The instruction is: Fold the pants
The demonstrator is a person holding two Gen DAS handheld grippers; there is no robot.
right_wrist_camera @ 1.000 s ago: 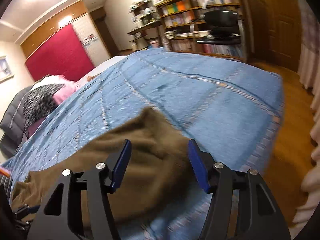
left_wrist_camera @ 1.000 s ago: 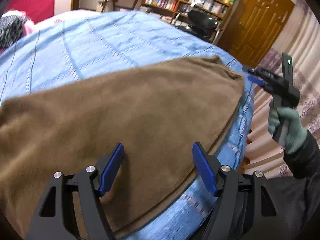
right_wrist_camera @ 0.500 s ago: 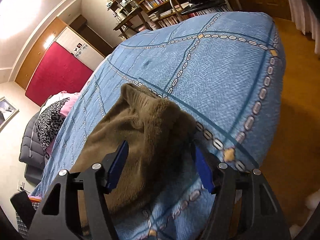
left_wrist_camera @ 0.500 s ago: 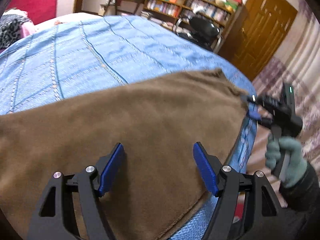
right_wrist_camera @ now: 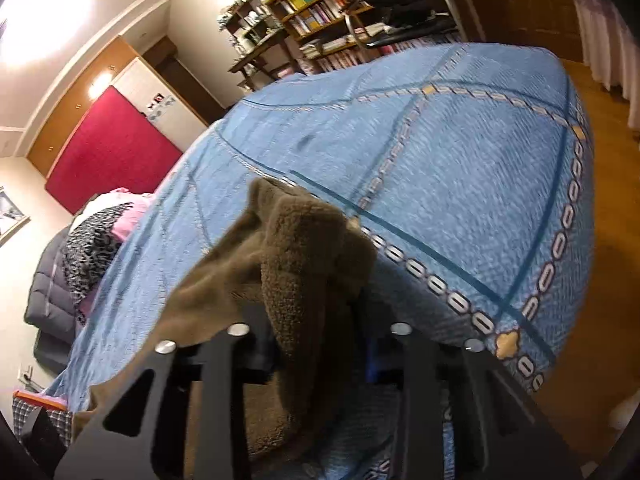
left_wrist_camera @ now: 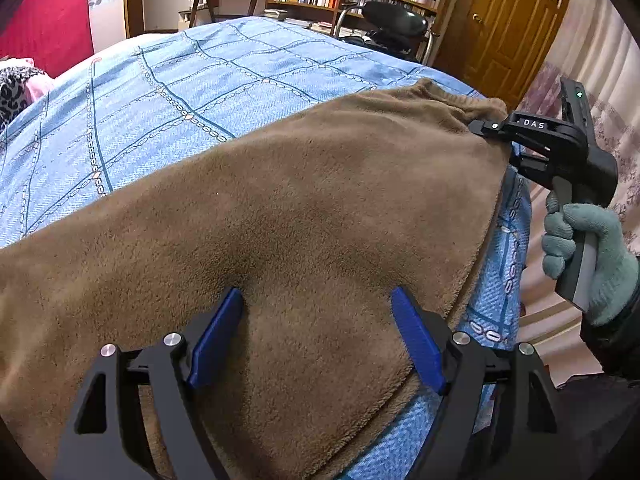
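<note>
The brown pants [left_wrist_camera: 304,216] lie spread along the near edge of the blue bed [left_wrist_camera: 248,76], with no cross fold visible yet, so the folding looks barely begun. The right gripper [left_wrist_camera: 486,128] has just been closing and now pinches the bunched end of the pants at the bed's corner. The left gripper [left_wrist_camera: 318,338] hovers over the middle of the cloth, jaws wide and holding nothing, having just been opening; the lift and fold-over are still to do.

Left wrist view looks steeply down, close over the brown pants [left_wrist_camera: 304,216] on the bed [left_wrist_camera: 224,76]. Right wrist view faces across the bed from its corner, lower. Both share the pants' end and the bookshelf [right_wrist_camera: 320,4].
</note>
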